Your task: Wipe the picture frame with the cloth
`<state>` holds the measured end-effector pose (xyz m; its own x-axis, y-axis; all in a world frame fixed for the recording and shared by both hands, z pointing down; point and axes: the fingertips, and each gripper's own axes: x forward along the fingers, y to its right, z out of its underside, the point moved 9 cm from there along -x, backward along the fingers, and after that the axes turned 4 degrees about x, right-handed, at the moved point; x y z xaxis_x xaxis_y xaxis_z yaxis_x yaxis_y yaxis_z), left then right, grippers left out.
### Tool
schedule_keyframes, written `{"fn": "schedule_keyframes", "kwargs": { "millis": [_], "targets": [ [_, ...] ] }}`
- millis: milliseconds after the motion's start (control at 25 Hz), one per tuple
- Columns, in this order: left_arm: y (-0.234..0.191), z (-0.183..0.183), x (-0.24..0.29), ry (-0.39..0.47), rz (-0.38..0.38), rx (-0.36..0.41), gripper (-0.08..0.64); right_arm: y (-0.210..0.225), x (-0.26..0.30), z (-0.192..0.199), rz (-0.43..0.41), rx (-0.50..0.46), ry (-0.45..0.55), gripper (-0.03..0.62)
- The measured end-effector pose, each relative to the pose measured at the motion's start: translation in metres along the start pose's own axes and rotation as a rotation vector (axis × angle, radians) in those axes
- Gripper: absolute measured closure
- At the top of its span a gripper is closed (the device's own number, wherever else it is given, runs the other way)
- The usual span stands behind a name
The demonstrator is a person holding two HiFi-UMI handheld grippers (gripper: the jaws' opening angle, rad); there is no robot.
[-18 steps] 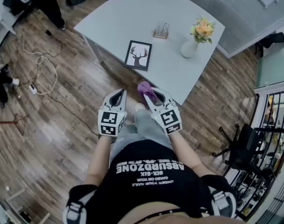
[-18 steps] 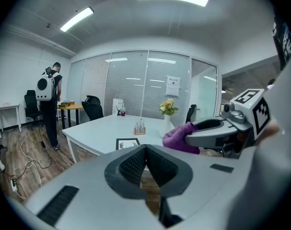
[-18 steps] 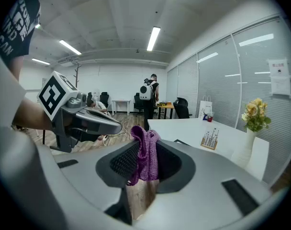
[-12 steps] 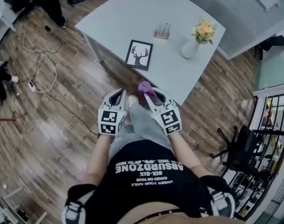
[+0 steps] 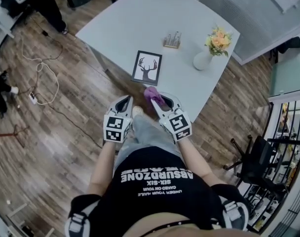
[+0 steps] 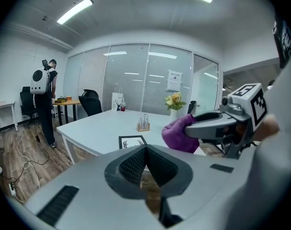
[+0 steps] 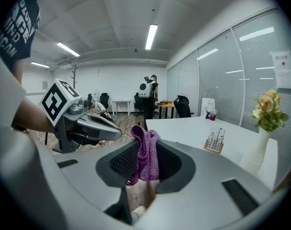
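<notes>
Your right gripper (image 5: pixel 159 100) clamps the purple cloth (image 5: pixel 152 93). Your left gripper (image 5: pixel 124 102) is clenched, empty. Picture frame (image 5: pixel 147 67) lies flat on table (image 5: pixel 135 19).

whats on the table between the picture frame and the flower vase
Nothing: in the head view the table is bare between the picture frame and the flower vase. The small wooden holder stands farther back.

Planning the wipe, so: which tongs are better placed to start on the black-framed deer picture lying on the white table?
The right tongs: they are shut on the purple knitted cloth, and the black-framed deer picture lies ahead of them. The left tongs are shut and hold nothing.
</notes>
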<state>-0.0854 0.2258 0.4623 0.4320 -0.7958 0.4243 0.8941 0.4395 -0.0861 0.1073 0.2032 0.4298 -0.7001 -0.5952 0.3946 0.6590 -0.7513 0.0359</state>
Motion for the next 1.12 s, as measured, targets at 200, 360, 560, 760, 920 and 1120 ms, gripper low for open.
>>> {"fn": "schedule_keyframes", "kwargs": {
  "millis": [200,360,560,760,920,1120],
  "targets": [
    [-0.032,-0.003,0.033,-0.059,0.007,-0.01,0.545,0.028,0.046,-0.006,-0.038,0.005,-0.048,0.491],
    [-0.05,0.001,0.054,-0.106,0.032,0.0,0.545,0.046,0.08,-0.004,-0.065,0.006,-0.082,0.491],
    [-0.063,0.007,0.083,-0.144,0.062,-0.009,0.545,0.064,0.109,0.0,-0.087,0.01,-0.114,0.491],
    [-0.073,0.017,0.111,-0.209,0.1,-0.007,0.545,0.076,0.138,0.012,-0.127,0.011,-0.183,0.491],
    [-0.08,0.02,0.128,-0.246,0.124,-0.017,0.545,0.082,0.158,0.022,-0.178,0.004,-0.232,0.491],
    [-0.087,0.026,0.145,-0.289,0.144,-0.009,0.545,0.088,0.179,0.032,-0.255,-0.017,-0.288,0.491]
  ]
}}
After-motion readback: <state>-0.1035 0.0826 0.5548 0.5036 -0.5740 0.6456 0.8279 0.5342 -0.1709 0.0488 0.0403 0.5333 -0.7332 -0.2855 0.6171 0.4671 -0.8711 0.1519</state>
